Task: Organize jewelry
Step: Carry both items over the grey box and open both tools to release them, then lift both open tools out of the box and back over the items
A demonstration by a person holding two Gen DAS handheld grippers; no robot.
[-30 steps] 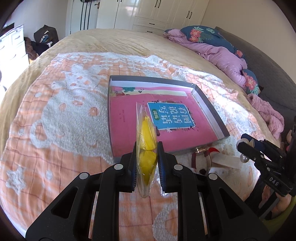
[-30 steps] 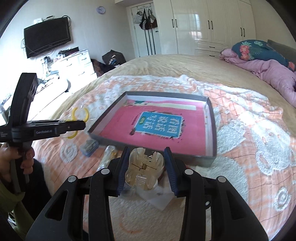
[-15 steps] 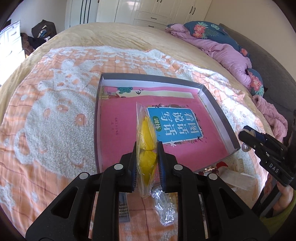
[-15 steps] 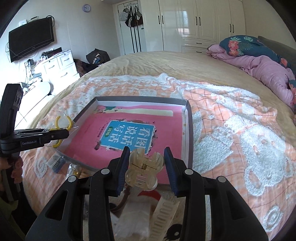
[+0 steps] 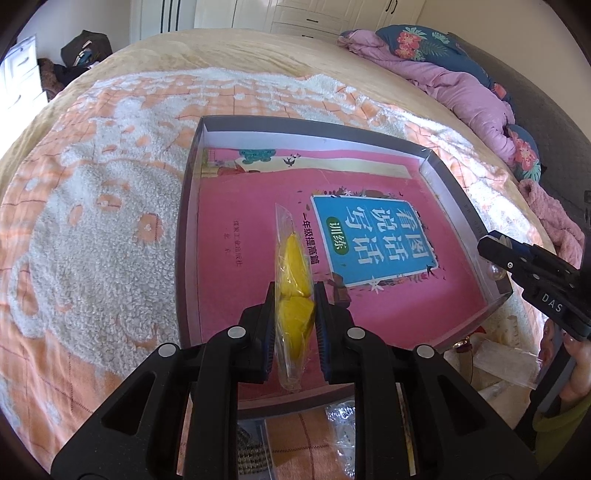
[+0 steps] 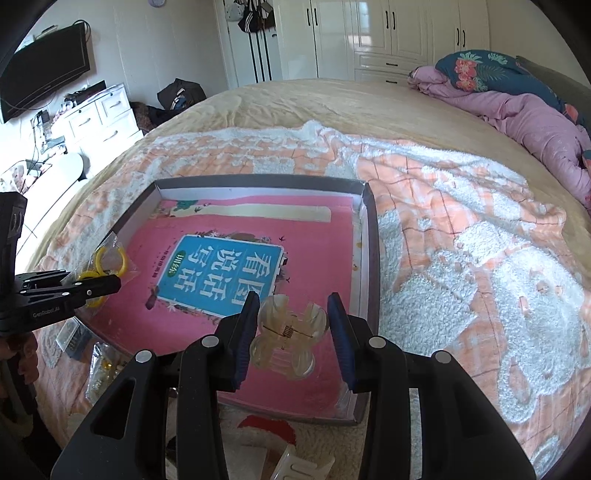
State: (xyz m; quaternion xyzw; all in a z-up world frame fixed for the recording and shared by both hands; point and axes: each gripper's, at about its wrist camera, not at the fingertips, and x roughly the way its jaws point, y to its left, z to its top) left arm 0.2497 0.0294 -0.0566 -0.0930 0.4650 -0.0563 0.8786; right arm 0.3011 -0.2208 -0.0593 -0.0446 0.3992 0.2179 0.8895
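The left gripper (image 5: 294,309) is clenched on a clear plastic bag of yellow rings (image 5: 293,295), held upright on edge over the shallow grey box (image 5: 186,229). At two o'clock of it lies a pink book (image 5: 255,236), glossy and flat, filling the box floor. The right gripper (image 6: 291,330) grasps a translucent amber hair claw (image 6: 286,341), ribbed with a metal spring, over the box's five o'clock corner. A fluffy orange-and-white blanket (image 6: 461,258) lies beneath the box.

Sunlit bedroom: white wardrobes (image 6: 388,33), wall television (image 6: 44,81), white dresser (image 6: 99,118).
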